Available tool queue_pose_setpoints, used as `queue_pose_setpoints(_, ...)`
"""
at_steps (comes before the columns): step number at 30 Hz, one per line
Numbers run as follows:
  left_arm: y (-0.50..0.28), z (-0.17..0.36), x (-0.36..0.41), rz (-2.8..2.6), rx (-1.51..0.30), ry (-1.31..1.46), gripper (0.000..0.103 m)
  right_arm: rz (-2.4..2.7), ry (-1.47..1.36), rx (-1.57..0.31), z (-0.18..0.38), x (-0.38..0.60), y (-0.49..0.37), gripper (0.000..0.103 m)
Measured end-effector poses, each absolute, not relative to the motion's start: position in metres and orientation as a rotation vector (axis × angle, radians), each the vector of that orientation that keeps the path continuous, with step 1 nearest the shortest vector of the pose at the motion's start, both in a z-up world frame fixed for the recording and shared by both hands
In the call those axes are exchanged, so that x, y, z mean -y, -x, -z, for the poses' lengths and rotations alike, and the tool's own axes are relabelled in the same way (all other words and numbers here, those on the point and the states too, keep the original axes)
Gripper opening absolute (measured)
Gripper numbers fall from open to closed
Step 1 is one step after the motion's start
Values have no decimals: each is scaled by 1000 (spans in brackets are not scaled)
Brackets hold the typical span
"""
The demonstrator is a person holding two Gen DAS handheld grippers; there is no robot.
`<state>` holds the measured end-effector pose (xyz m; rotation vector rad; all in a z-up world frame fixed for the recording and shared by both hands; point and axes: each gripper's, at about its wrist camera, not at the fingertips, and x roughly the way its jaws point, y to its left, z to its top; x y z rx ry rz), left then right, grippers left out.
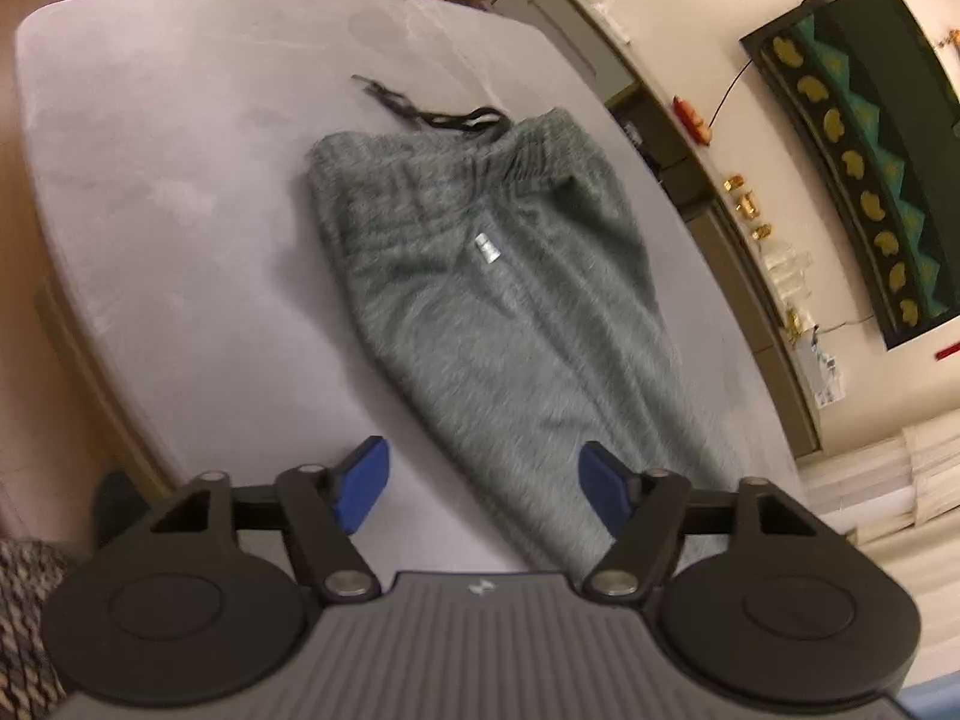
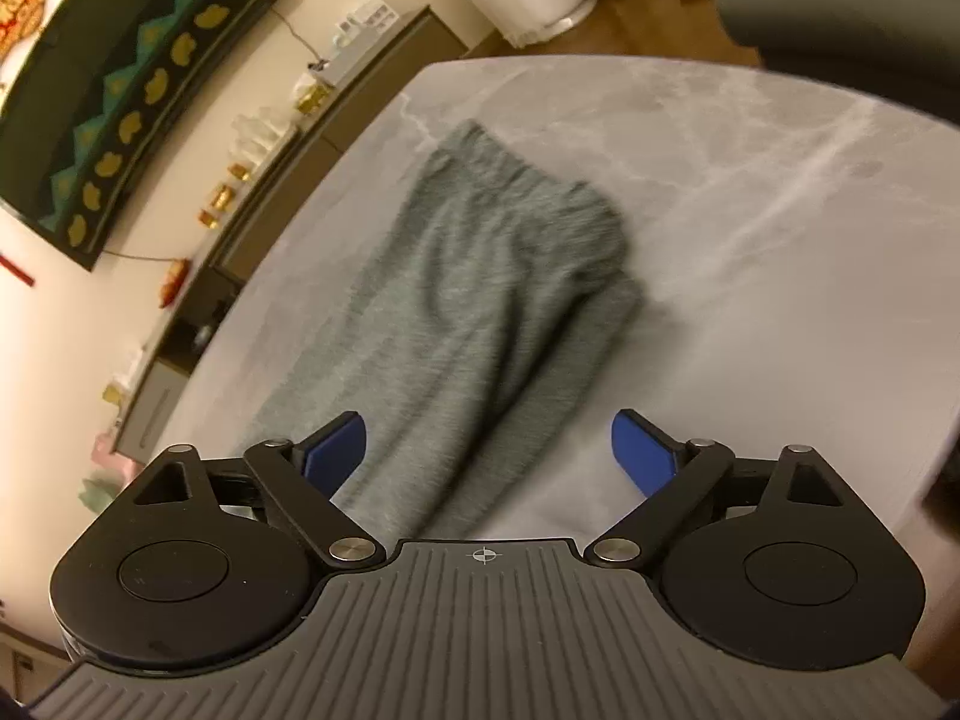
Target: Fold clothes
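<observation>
Grey knit trousers (image 1: 498,312) lie flat on a pale marbled table (image 1: 150,192), folded lengthwise. In the left wrist view the waistband with its black drawstring (image 1: 432,114) is at the far end. In the right wrist view the trousers (image 2: 480,312) run away from me with the leg cuffs at the far end. My left gripper (image 1: 483,486) is open and empty, above the middle of the trousers. My right gripper (image 2: 489,450) is open and empty, above the trousers too.
The table's edge (image 2: 900,480) curves round to the right. A long low cabinet (image 1: 720,222) with small gold items stands along the wall behind the table. A dark framed picture (image 1: 864,168) hangs above it. A dark chair back (image 2: 840,6) stands at the far side.
</observation>
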<state>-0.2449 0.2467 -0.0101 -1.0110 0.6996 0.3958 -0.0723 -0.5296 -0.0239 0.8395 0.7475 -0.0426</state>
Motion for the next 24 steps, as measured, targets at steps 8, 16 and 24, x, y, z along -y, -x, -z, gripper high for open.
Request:
queue_pose_setpoints(8, 253, 13, -272, -483, -580, 1085, 76, 143, -736, -716, 26, 516, 40, 91)
queue_pose_setpoints(16, 209, 20, -260, -335, -592, 1063, 90, 132, -713, -724, 20, 508, 40, 93)
queue_pose_setpoints(24, 192, 26, -263, -398, -488, 1046, 84, 176, -569, -694, 21, 496, 22, 88)
